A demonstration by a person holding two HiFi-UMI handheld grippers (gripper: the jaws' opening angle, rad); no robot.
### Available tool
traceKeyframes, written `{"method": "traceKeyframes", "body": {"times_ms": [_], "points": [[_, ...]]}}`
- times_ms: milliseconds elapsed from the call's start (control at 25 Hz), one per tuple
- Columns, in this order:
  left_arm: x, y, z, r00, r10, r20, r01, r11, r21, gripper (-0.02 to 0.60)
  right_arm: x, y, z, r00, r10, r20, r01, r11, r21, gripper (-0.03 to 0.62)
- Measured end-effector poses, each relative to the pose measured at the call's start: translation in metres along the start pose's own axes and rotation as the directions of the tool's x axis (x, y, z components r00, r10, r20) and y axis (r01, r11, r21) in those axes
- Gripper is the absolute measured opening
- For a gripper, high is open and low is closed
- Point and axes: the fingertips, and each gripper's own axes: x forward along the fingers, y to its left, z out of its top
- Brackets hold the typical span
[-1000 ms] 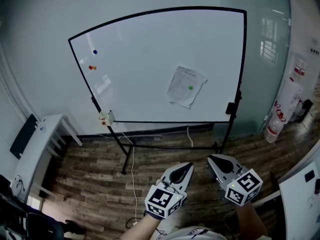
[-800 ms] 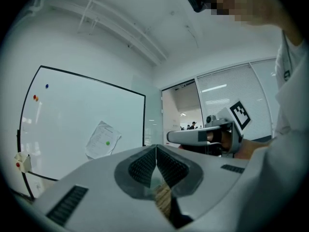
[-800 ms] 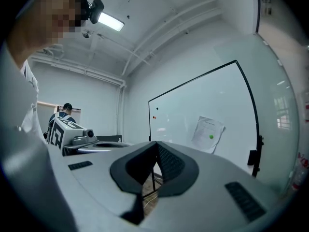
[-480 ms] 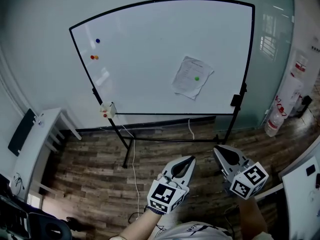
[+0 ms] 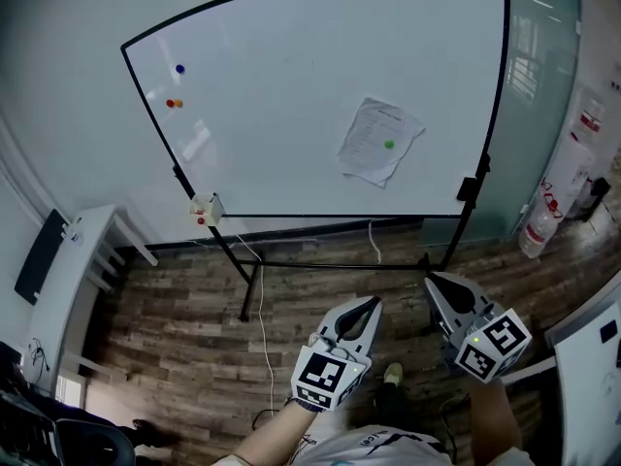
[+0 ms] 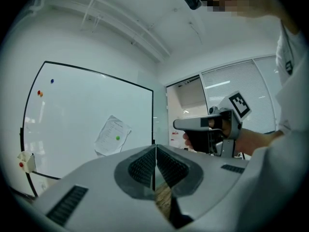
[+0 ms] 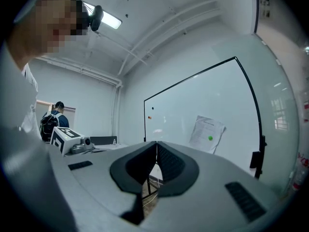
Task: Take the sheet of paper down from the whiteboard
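While left gripper (image 5: 372, 303) and right gripper (image 5: 433, 281) are both pressed shut, empty, well short of the paper (image 5: 376, 136) held by a green magnet (image 5: 389, 145) on the whiteboard (image 5: 272, 95), pulling the sheet without lifting that magnet could tear it.

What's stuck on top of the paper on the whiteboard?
A small green dot, probably a magnet, sits near the middle of the sheet of paper on the whiteboard. The bit of board behind the paper is covered, so you can't see what's there.
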Motion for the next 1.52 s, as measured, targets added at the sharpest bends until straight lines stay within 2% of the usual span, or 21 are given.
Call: {"method": "traceKeyframes", "body": {"times_ms": [280,720,840,1080,1280,1360,1520], "points": [[0.070,0.047,-0.002,0.998,0.048,-0.029,-0.047,0.998,0.036,0.015,0.066,-0.062,-0.005,0.998,0.065,0.000,-0.065,0.998,0.015,0.014],[0.218,0.110,0.000,0.993,0.102,-0.065,-0.096,0.992,0.081,0.015,0.140,-0.195,0.007,0.992,0.126,0.008,-0.126,0.992,0.005,0.014],[0.246,0.126,-0.001,0.988,0.146,-0.059,-0.138,0.983,0.123,0.015,0.153,-0.224,0.012,0.993,0.119,0.017,-0.119,0.993,0.003,0.014],[0.295,0.172,-0.001,0.968,0.252,-0.003,-0.247,0.950,0.192,0.017,0.186,-0.260,0.023,0.994,0.110,0.022,-0.110,0.994,0.001,0.014],[0.339,0.203,-0.011,0.968,0.250,0.019,-0.249,0.951,0.186,0.018,0.222,-0.275,0.033,0.993,0.118,-0.021,-0.120,0.989,-0.086,0.014],[0.353,0.216,-0.014,0.967,0.255,0.029,-0.255,0.944,0.207,0.025,0.238,-0.282,0.036,0.993,0.112,-0.043,-0.116,0.986,-0.121,0.015],[0.385,0.244,-0.016,0.961,0.271,0.057,-0.276,0.925,0.261,0.113,0.268,-0.301,0.051,0.992,0.103,-0.068,-0.115,0.973,-0.199,0.017]]}}
